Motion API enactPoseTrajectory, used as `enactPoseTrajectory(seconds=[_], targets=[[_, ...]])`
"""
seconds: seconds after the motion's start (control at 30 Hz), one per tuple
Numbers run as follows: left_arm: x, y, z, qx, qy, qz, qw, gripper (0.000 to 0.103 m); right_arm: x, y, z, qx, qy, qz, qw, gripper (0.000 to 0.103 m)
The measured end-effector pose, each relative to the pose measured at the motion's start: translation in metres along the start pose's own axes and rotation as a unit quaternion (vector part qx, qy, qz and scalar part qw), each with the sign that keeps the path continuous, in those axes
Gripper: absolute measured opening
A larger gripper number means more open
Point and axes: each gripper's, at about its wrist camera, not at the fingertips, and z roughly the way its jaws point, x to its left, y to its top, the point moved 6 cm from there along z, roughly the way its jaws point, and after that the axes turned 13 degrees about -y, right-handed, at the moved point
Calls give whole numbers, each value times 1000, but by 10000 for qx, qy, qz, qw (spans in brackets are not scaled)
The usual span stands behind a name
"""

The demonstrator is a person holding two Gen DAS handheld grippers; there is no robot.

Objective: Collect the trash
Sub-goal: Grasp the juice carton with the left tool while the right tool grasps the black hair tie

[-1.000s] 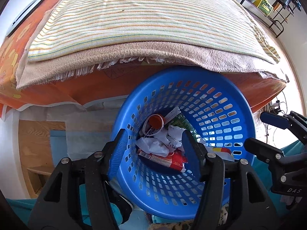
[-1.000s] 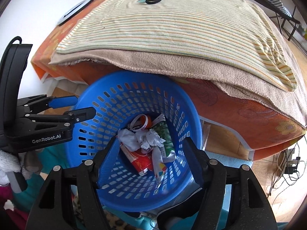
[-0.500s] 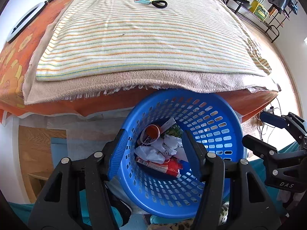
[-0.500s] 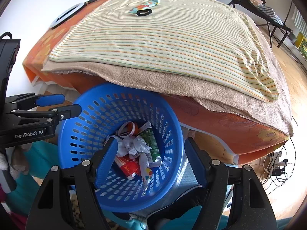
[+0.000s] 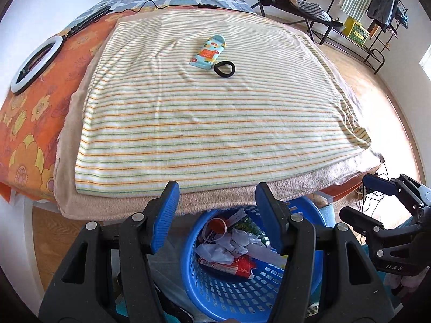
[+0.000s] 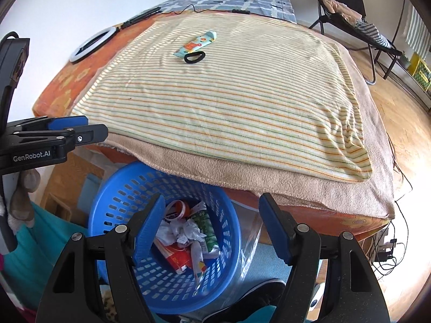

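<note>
The far rim of the blue plastic perforated basket (image 6: 121,188) at lower centre is hidden under the beige blanket's edge (image 6: 215,167); print on the crumpled wrappers inside (image 6: 186,237) is too small to read.

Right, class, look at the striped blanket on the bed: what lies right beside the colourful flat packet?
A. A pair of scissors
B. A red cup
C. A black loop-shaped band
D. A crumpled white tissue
C: a black loop-shaped band lies right beside the near end of the colourful packet on the striped blanket; the crumpled paper sits down in the blue basket.
</note>
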Motion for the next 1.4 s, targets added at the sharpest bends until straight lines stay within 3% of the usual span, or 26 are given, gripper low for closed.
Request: enactPoseTrajectory(seconds=[0.43,0.6,0.8,1.0,1.4], targets=[[-7,62,3,-304,-114,302,9990,60,-9,51,-5,-380,-113,165,9991,72],[0,82,21,-149,-126,346,9992,60,-12,65,4,-413,-80,214,9989,72],[14,110,49,58,-320,104,9994,60,-9,82,20,-394,322,395,9979,72],[22,146,77,152,-234,264,9993,60,-3,102,40,-385,103,207,9990,72],[45,193,130,423,-215,421,9980,59,19,137,82,-213,566,15,9982,72]])
